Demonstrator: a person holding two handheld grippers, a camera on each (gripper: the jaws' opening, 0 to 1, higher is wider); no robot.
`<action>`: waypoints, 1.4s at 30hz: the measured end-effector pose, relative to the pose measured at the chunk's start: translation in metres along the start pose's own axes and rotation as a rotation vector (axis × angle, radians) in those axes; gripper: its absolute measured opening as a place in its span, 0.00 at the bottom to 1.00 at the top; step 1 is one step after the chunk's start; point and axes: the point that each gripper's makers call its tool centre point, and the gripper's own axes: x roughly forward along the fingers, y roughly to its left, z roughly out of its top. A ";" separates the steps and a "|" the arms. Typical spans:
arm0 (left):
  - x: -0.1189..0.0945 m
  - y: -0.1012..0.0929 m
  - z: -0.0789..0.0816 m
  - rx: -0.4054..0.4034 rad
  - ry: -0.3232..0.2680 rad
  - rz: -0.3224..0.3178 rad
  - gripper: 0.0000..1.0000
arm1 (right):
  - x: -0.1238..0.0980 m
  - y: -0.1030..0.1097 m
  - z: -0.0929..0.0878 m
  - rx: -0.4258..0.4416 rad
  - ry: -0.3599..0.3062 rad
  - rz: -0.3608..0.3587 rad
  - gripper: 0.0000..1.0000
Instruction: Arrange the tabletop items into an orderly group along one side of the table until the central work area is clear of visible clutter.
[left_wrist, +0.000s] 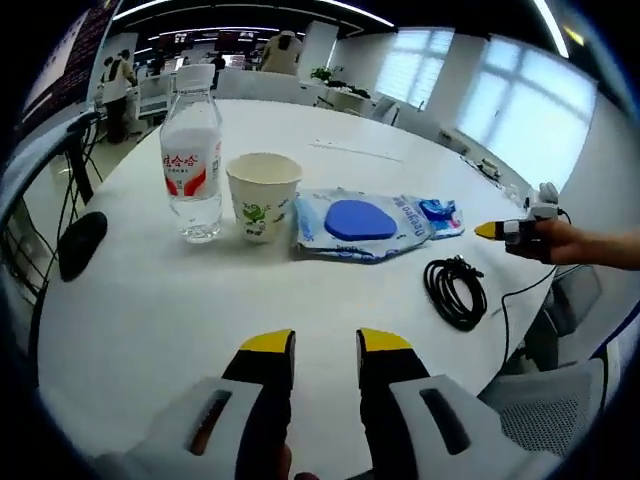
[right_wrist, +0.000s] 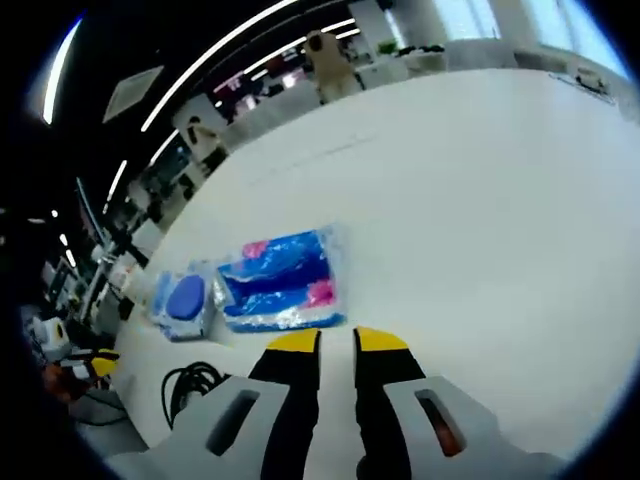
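Left gripper (left_wrist: 325, 345): jaws slightly apart, holding nothing; water bottle (left_wrist: 192, 160), paper cup (left_wrist: 263, 195), wipes pack (left_wrist: 362, 224) ahead. Right gripper (right_wrist: 337, 342): jaws slightly apart, blue packet (right_wrist: 280, 281) just ahead.

The clear water bottle (left_wrist: 192, 150) is wearing a white label with red characters and a white cap, and the cream paper cup (left_wrist: 263, 196) beside it is showing a small green print. The wet-wipes pack (left_wrist: 362, 224) is showing pale blue with a deep blue oval lid, the tissue pack (right_wrist: 282, 280) is showing blue and white bands with pink spots, and the coiled cable (left_wrist: 456, 291) is lying black on the white table (left_wrist: 160, 310). The left gripper (left_wrist: 326, 343) and the right gripper (right_wrist: 337, 341) are showing black jaws with yellow tips on pale grey bodies.
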 end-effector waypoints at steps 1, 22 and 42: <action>-0.001 -0.003 0.000 0.004 -0.001 -0.003 0.32 | 0.001 0.000 0.001 -0.001 0.000 0.000 0.12; -0.036 -0.008 -0.007 0.042 -0.006 -0.006 0.63 | 0.026 0.010 0.018 -0.074 0.033 -0.006 0.09; -0.040 -0.010 -0.007 0.009 -0.015 0.002 0.65 | 0.013 0.003 0.009 -0.120 0.046 0.012 0.01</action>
